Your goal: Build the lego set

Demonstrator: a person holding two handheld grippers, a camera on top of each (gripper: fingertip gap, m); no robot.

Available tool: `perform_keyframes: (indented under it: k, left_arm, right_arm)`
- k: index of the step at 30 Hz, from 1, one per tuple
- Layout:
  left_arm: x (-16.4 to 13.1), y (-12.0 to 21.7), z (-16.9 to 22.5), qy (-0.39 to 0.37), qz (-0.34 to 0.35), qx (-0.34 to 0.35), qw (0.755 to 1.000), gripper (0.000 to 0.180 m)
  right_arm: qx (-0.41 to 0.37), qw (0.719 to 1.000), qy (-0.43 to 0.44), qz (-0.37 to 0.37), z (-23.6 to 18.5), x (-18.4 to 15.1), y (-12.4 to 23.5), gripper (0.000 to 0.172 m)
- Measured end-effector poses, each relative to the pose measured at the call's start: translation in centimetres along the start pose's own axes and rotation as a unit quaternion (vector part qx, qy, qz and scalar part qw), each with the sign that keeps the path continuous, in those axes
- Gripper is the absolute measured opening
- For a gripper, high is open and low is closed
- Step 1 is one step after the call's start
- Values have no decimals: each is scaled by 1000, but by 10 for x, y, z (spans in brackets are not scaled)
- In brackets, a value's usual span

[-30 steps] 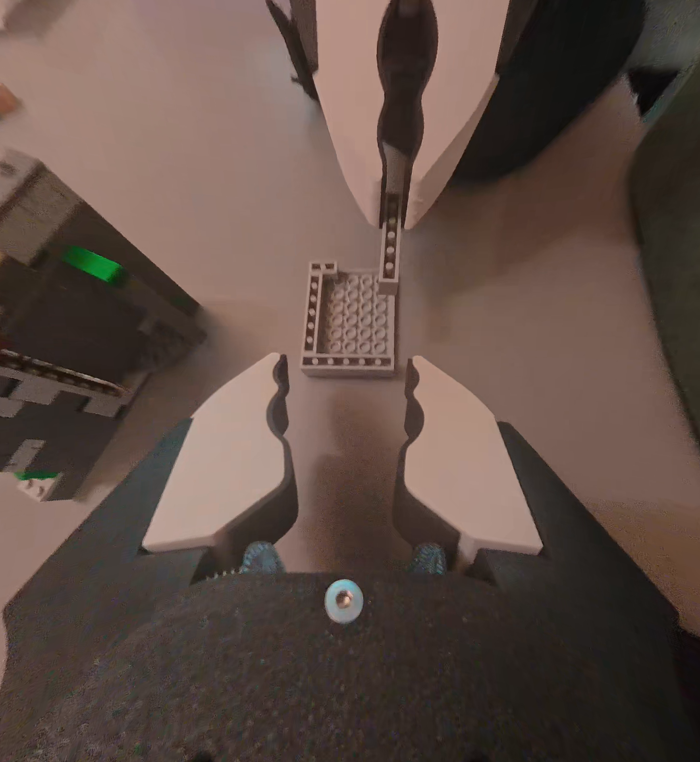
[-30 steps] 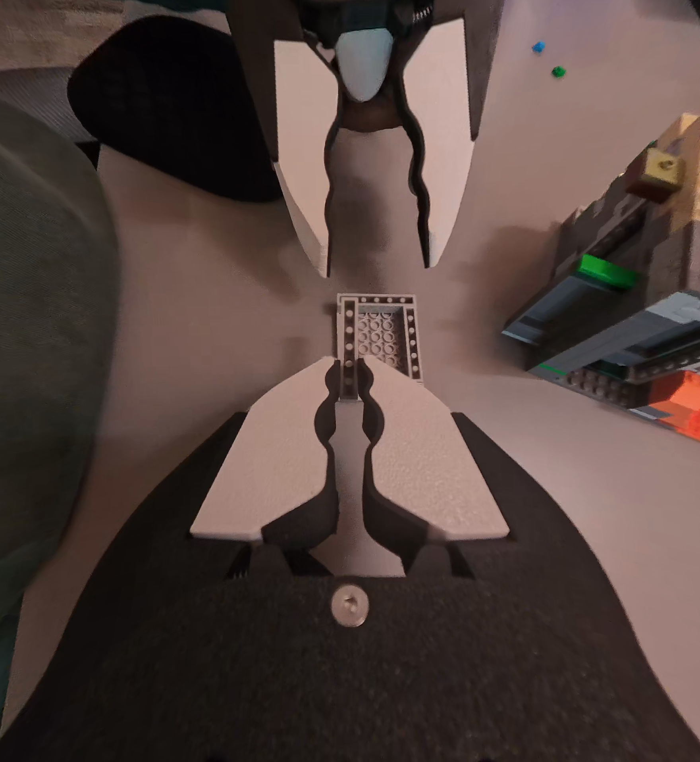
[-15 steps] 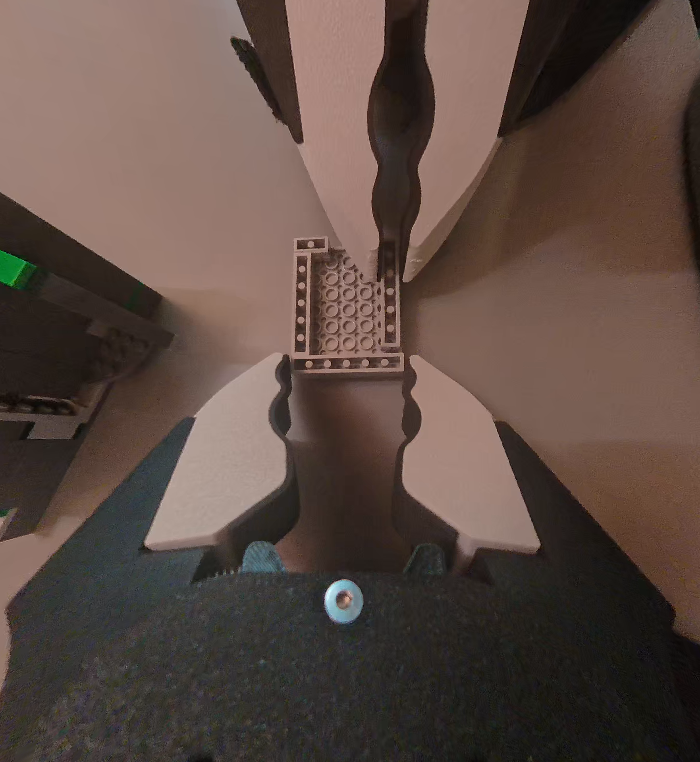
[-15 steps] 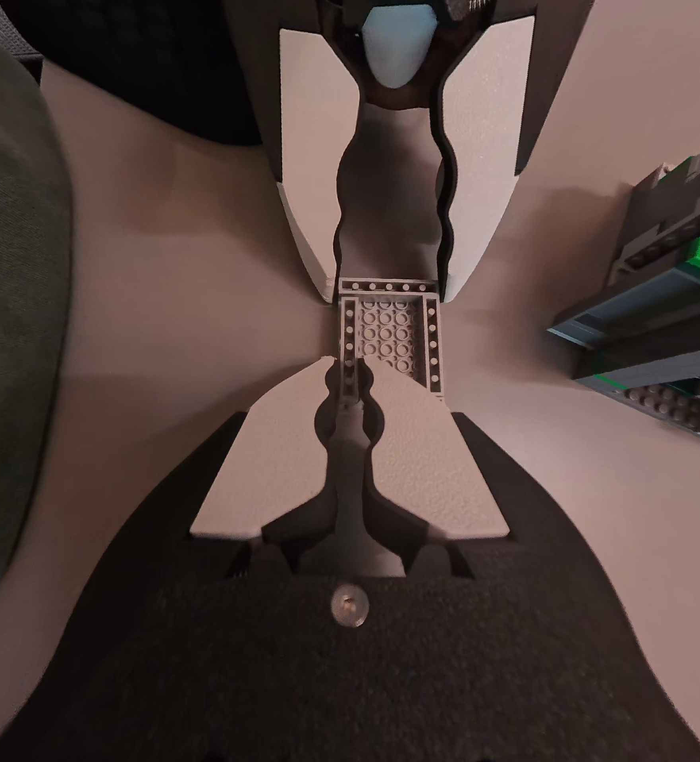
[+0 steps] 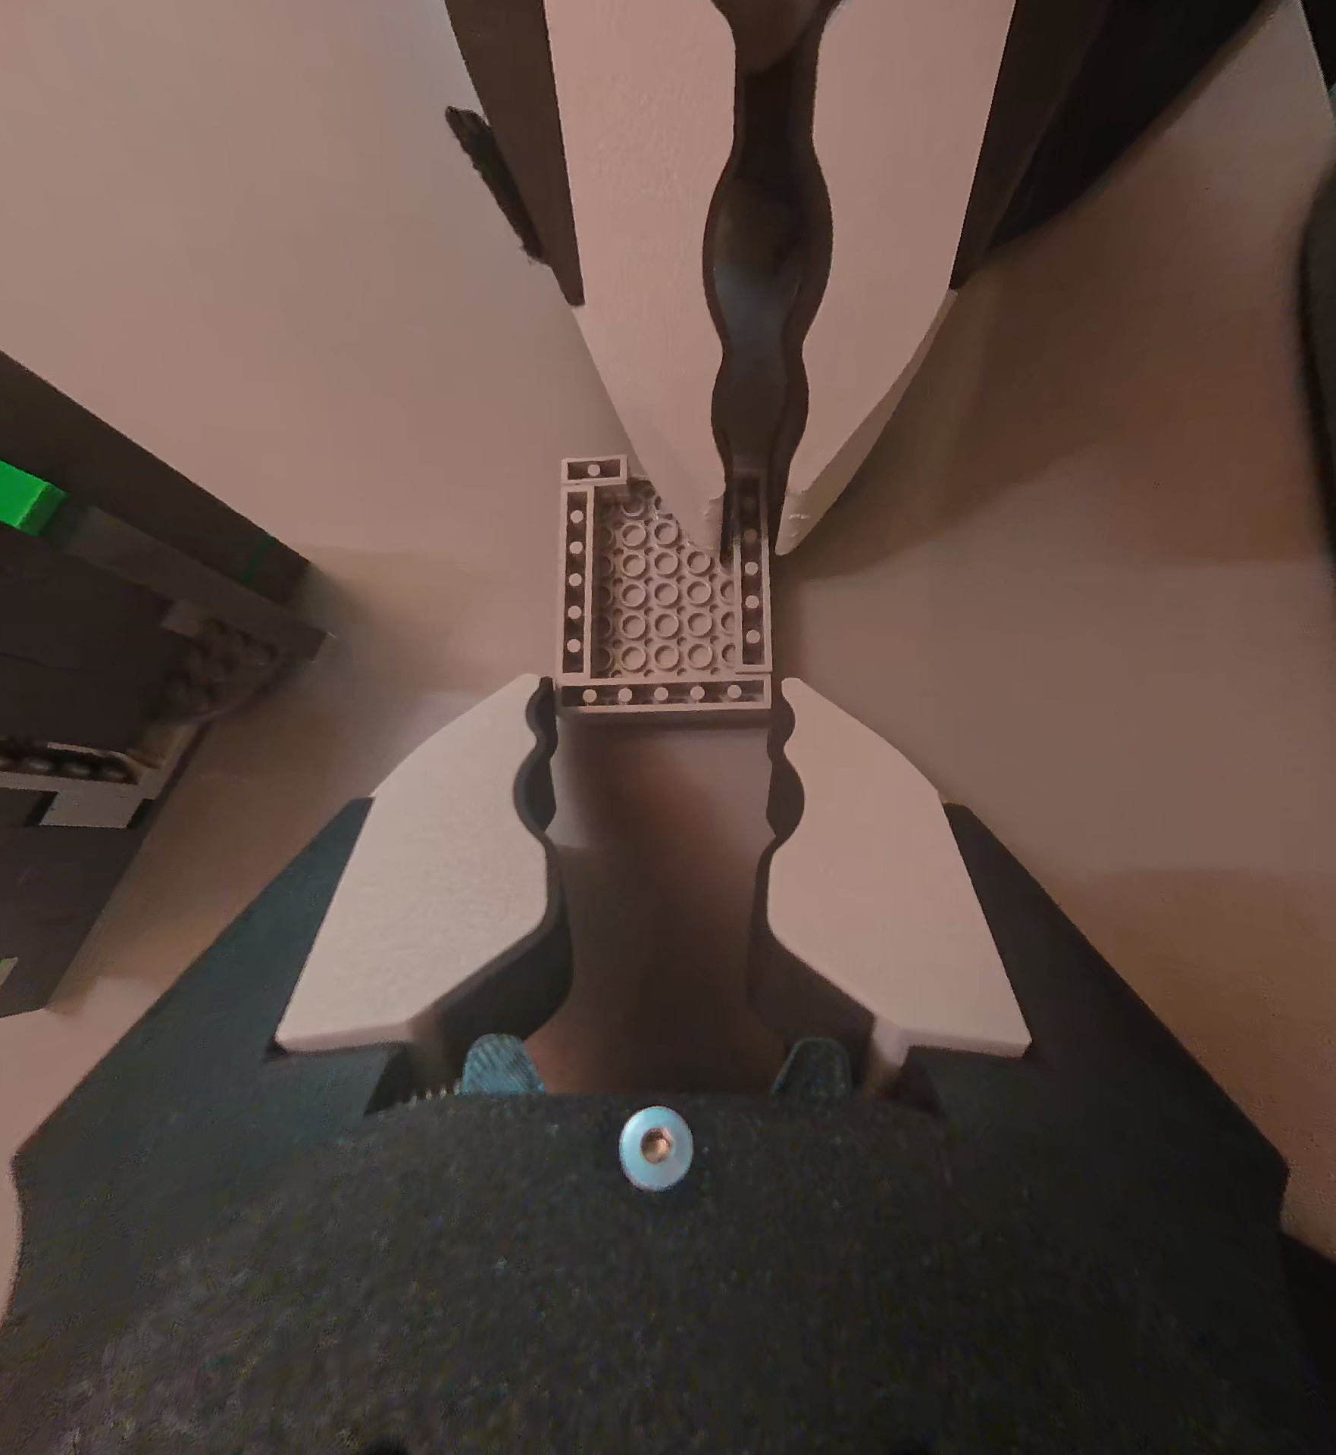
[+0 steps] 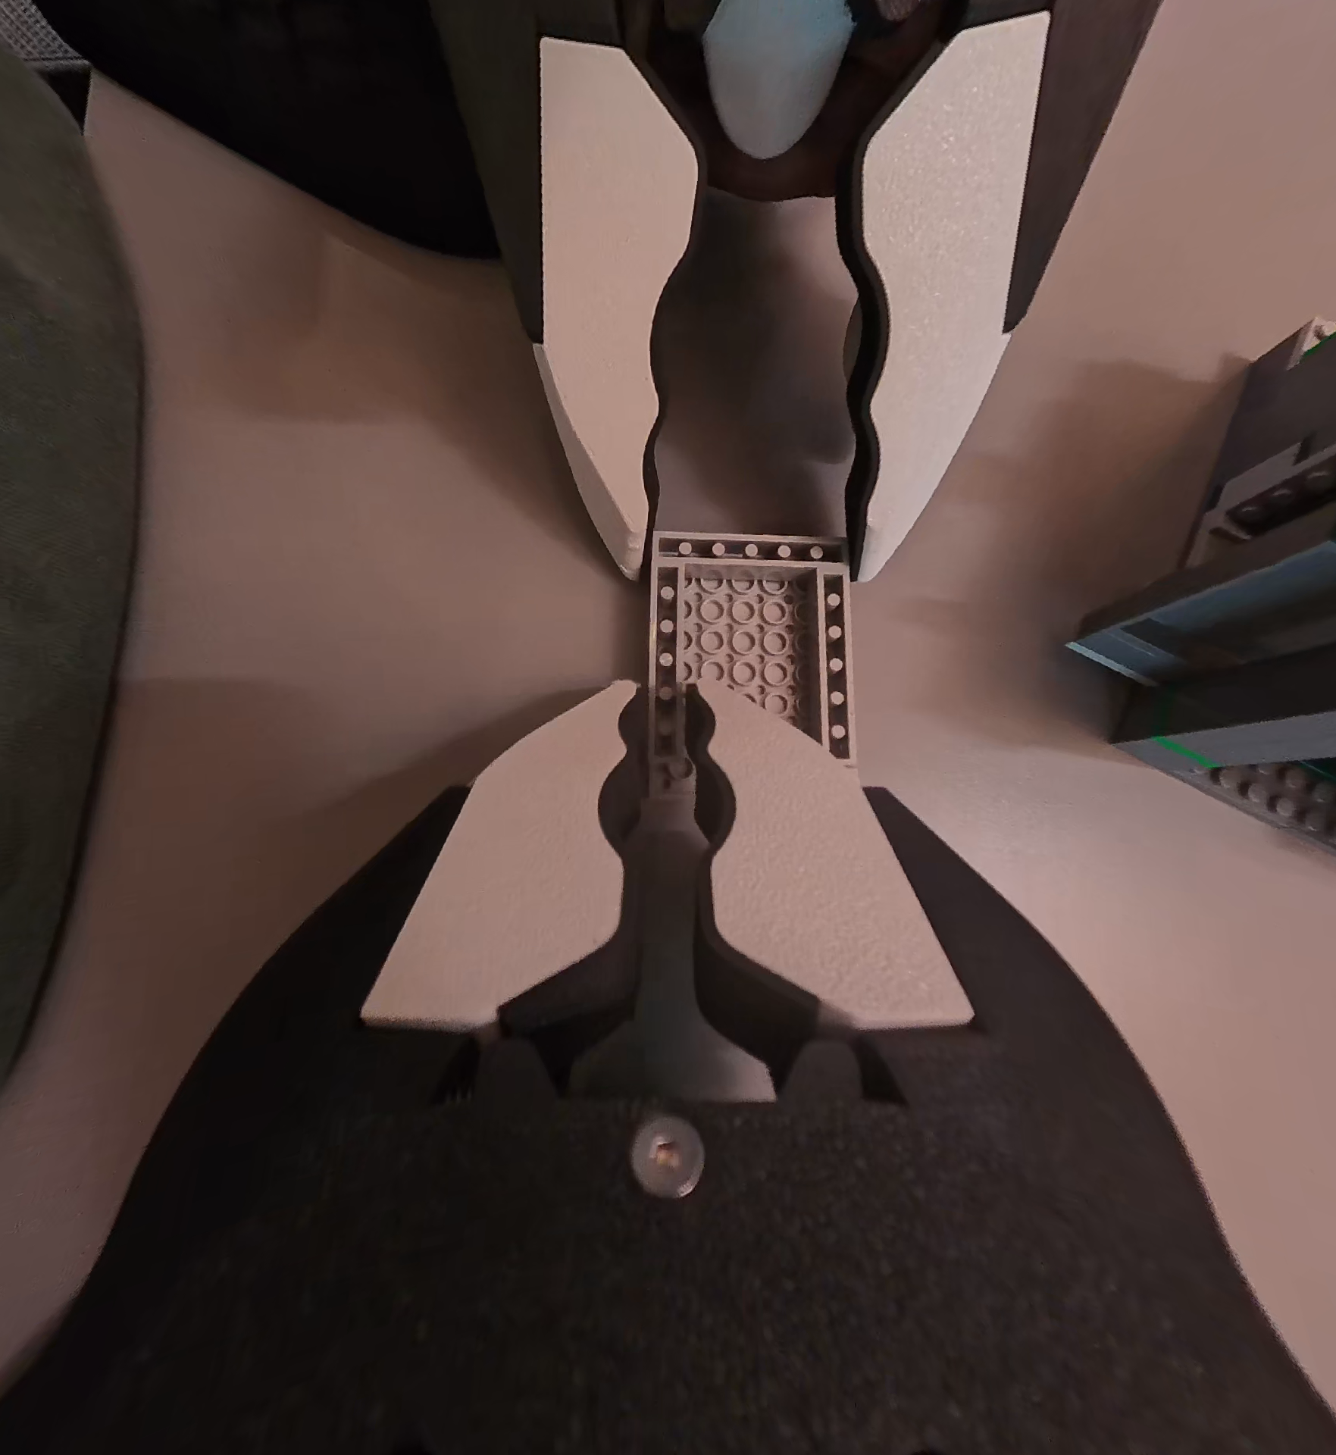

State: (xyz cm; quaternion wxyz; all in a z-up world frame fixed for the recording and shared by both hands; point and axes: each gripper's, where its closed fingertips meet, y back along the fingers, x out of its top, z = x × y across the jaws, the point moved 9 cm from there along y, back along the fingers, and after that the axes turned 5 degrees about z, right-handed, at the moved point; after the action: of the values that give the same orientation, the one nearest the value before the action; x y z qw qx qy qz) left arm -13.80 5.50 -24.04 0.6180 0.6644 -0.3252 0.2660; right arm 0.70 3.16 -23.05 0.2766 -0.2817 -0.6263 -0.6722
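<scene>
The grey brick frame [image 5: 664, 606] lies upside down on the pale table [image 5: 1042, 708]: a flat plate whose underside shows rows of round tubes, with thin walls of narrow bricks along three sides and only a short stub at the fourth. Nothing more can be said of progress: the fourth side of this frame is open, and only one gripper has a hold on the frame.

The right gripper [image 6: 668, 693] is nearly closed on one long wall of the frame, with a finger on each side of this thin wall, so it seems pinched between the dark wavy pads. The left gripper [image 5: 660, 697] stands wide open at the opposite end of the frame. Its fingertips are just beside the two corners of the short end wall, and I see no pressing there.

All pieces are hard, matte plastic with sharp edges. The fingers are pale and grainy. To one side of the frame, well apart, stands a large brick building [image 6: 1278, 630] in dark grey with bright green parts. At the other side of the frame is a dark green soft thing [image 6: 19, 551].
</scene>
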Motion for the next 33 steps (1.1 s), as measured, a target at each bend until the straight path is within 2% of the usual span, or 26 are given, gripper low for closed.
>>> perform_keyframes:
  k: [7, 11, 22, 29, 33]
  left_arm:
    - [0, 0, 0, 2, 4, 0, 1000, 51]
    - [-2, 0, -2, 8, 11, 3, 1000, 51]
    - [1, 10, -7, 46, 50, -23, 997, 51]
    - [4, 11, -9, 67, 62, -36, 995, 51]
    - [10, 15, -11, 92, 73, -46, 992, 51]
  right_arm:
    - [5, 1000, 9, -1, 1, 1, 0, 13]
    - [1, 1000, 22, 22, -1, 3, 9, 20]
    - [-111, 978, 162, 66, -19, -19, 28, 30]
    - [-153, 964, 196, 92, -24, -10, 28, 28]
    - [-200, 939, 266, 92, -31, -5, 29, 28]
